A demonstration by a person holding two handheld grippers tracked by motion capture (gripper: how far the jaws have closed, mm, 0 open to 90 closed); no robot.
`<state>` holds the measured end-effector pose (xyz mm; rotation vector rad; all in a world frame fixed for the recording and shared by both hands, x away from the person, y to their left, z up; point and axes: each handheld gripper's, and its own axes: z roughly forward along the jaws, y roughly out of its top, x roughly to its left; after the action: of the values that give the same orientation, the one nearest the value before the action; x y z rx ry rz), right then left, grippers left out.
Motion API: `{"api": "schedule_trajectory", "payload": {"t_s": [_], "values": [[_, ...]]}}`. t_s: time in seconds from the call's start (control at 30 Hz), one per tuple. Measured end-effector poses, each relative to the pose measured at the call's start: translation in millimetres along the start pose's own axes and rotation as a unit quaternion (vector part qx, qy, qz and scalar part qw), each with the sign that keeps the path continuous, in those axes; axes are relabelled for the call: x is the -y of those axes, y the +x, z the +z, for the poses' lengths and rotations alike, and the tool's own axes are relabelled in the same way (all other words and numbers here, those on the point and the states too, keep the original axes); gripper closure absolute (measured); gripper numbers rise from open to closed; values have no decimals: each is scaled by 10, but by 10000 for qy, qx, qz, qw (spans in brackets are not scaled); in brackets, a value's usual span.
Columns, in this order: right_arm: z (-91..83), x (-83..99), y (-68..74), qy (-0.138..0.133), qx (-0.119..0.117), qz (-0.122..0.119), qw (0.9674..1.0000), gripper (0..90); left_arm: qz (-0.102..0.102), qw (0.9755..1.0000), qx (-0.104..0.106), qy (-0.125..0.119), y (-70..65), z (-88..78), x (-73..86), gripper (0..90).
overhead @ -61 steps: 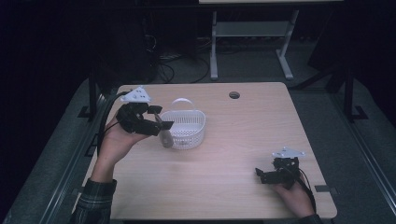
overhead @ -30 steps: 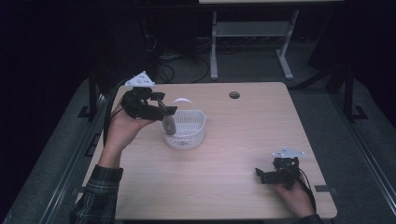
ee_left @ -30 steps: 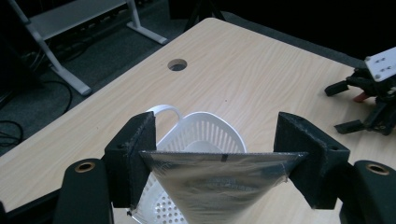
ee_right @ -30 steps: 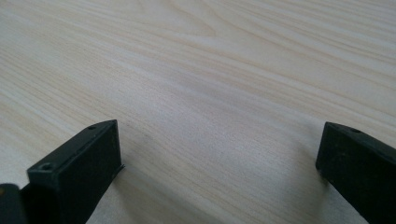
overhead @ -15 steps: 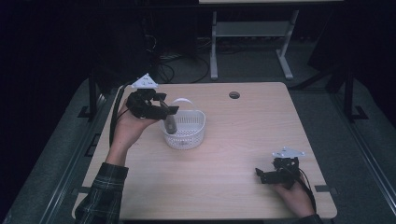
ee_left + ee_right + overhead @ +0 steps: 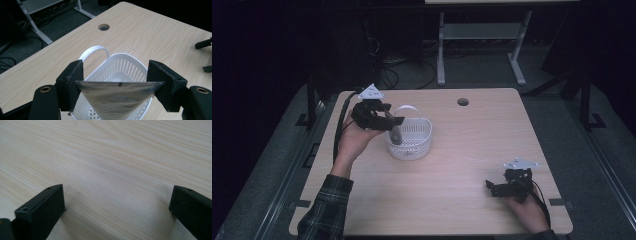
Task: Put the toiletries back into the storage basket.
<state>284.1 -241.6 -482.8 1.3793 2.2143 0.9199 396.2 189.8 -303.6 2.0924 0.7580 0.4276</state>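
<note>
Left gripper view: the left gripper (image 6: pixel 117 85) has both jaws pressed on the edges of a silvery pouch (image 6: pixel 116 98), hanging just above a white basket (image 6: pixel 125 67) directly below and ahead. The right gripper (image 6: pixel 507 187) rests wide apart on the table (image 6: pixel 472 150), holding nothing.

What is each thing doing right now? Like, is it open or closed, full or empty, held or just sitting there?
Left gripper: shut on the silver pouch, raised over the basket.
Silver pouch: held by its top edge, hanging down into the basket.
White basket: upright on the table, handle up, something white inside.
Right gripper: open, holding nothing, low over the table.
Table: bare wood around the basket.
</note>
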Motion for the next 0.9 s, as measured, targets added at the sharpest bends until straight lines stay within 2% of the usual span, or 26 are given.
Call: {"api": "schedule_trajectory", "payload": {"t_s": [0.4, 0.9], "values": [[3, 0, -1, -9, 8, -7, 10000, 0, -48, 9999, -26, 110, 10, 151, 119, 293], [2, 0, 0, 0, 5, 2, 10000, 0, -100, 9992, -67, 381, 48, 342, 342, 293]]}}
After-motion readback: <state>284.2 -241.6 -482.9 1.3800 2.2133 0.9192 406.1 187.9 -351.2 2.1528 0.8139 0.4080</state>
